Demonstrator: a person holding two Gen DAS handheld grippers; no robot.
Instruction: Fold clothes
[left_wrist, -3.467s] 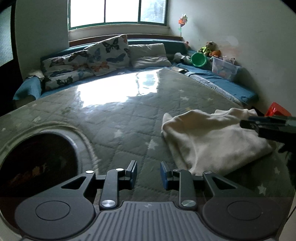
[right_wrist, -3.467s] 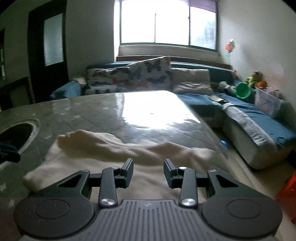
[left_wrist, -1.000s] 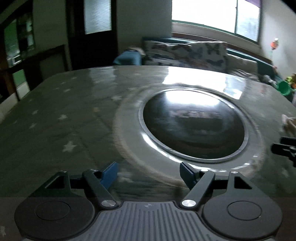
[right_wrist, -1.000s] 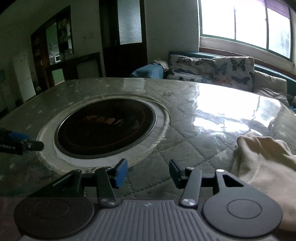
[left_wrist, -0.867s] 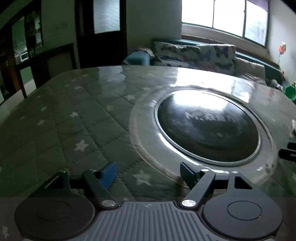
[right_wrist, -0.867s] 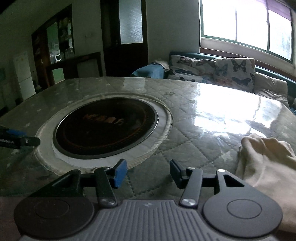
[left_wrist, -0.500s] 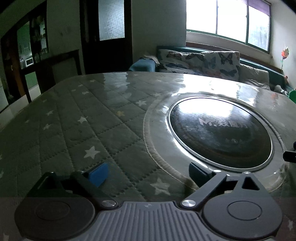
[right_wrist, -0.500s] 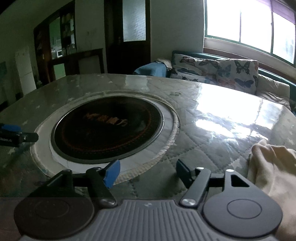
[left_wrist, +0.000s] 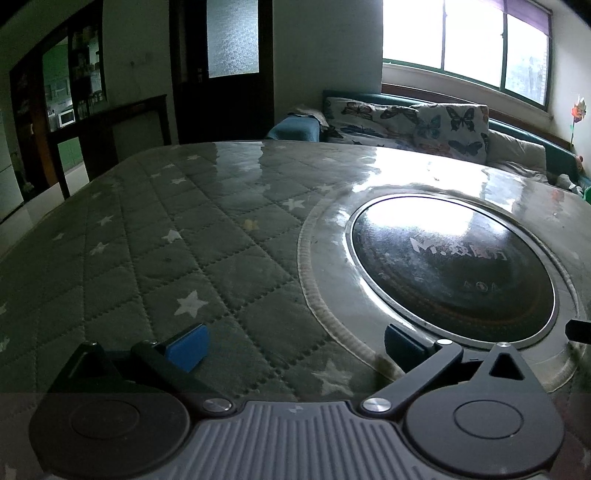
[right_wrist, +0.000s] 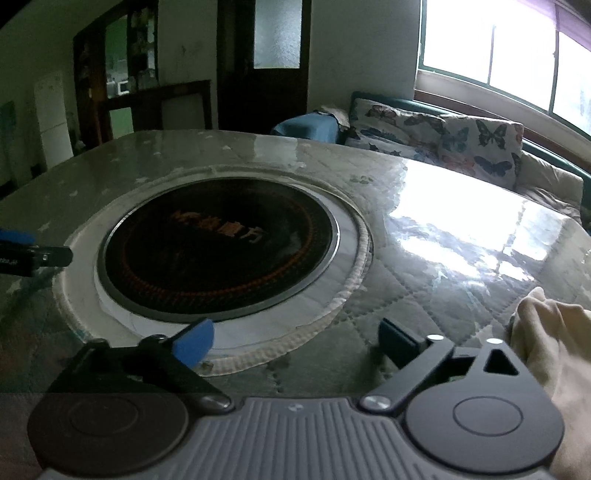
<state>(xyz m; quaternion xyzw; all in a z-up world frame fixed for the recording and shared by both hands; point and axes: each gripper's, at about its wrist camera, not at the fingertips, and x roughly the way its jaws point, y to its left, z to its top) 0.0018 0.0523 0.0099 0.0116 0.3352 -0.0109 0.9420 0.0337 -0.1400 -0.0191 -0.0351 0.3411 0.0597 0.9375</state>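
A cream folded garment lies on the table at the right edge of the right wrist view, just right of my right gripper, which is open and empty above the quilted cover. My left gripper is open wide and empty over the left part of the table; the garment is out of its view. The left gripper's tip shows at the left edge of the right wrist view, and the right gripper's tip at the right edge of the left wrist view.
The table has a grey-green quilted star cover under glossy film and a round black hotplate in its middle, also in the right wrist view. A sofa with butterfly cushions stands behind, with dark cabinets and a door at the back.
Both grippers have swung left, away from the garment toward the hotplate, and both have opened wider. The garment has slid to the right edge of the right wrist view.
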